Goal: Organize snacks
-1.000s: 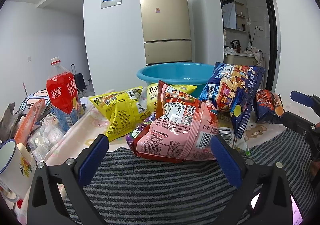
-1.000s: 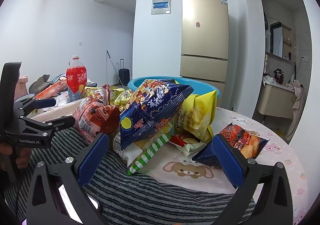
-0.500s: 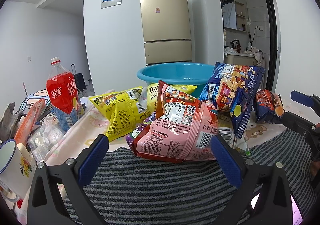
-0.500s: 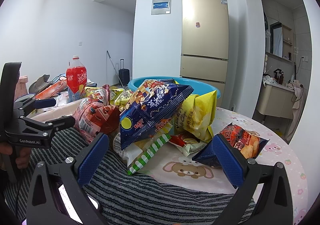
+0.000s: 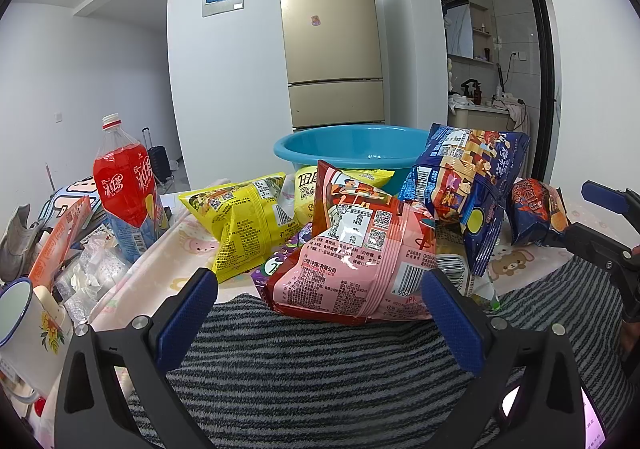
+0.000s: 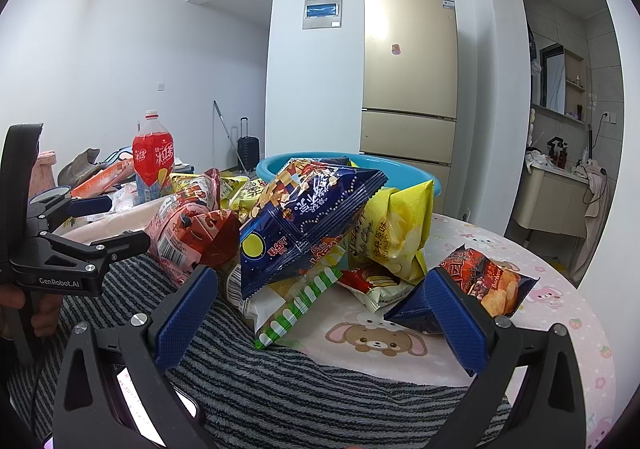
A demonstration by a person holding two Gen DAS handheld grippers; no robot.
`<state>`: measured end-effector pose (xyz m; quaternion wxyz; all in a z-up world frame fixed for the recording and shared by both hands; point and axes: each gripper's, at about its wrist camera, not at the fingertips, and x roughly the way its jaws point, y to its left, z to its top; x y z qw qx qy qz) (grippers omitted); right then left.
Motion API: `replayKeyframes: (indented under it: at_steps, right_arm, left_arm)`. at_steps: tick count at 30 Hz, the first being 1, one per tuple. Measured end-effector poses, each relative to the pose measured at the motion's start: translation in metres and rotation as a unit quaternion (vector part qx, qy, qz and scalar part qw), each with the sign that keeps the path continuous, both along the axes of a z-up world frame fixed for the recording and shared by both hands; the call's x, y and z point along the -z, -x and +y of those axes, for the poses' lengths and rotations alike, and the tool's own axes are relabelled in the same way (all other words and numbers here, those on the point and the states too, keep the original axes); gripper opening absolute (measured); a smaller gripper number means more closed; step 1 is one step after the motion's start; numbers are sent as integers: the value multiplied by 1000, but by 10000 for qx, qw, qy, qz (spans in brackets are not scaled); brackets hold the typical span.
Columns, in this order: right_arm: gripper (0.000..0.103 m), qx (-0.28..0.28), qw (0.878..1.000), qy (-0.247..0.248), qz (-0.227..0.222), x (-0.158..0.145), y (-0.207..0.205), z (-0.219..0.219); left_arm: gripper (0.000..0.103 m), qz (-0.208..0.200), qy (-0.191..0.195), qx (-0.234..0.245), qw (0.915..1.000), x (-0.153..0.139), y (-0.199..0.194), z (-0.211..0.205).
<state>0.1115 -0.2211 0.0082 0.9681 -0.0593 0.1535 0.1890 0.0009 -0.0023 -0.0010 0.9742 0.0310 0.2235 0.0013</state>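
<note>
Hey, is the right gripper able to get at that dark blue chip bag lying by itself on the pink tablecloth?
Probably yes. The right gripper is open, and the dark blue chip bag lies apart from the pile, just beyond its right finger, with nothing on it.

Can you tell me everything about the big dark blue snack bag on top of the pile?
The dark blue snack bag is shiny, puffy plastic with crimped, zigzag-edged ends. It shows a yellow circle, white dotted lines, white lettering and snack pictures. It sits sealed and tilted on top of the pile, leaning on the yellow chip bag and lying over a green-and-white striped packet. The blue basin stands behind it. No gripper touches it.
</note>
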Motion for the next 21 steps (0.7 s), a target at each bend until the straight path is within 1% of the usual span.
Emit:
replayKeyframes:
  at_steps: [8,12,14,15,17,18,21]
  right_arm:
    - [103,0,10000,-1,-1,0,0,0]
    - [103,4,10000,-5,-3,0,0,0]
    - [103,8,10000,-23,-8,0,0,0]
    - [103,11,10000,-28,-9,0,0,-1]
    - [103,11,10000,-28,-6,0,0,-1]
    - [103,11,10000,-27,-7,0,0,-1]
    - [103,19,10000,-26,-22,0,0,-1]
  left_arm:
    - [103,-3,3,0,10000,0,0,0]
    - [103,-76,61,-32,9999,-4,3,3]
    - [103,-121,165,131,9997,-9,6,4]
    - [103,-85,246,325,9991,-13,6,3]
    - [103,-14,287,544,9981,-19,5,0]
    - [103,6,210,678,9975,-24,1,-4]
    - [103,94,-94,864,9962,-32,-13,-15]
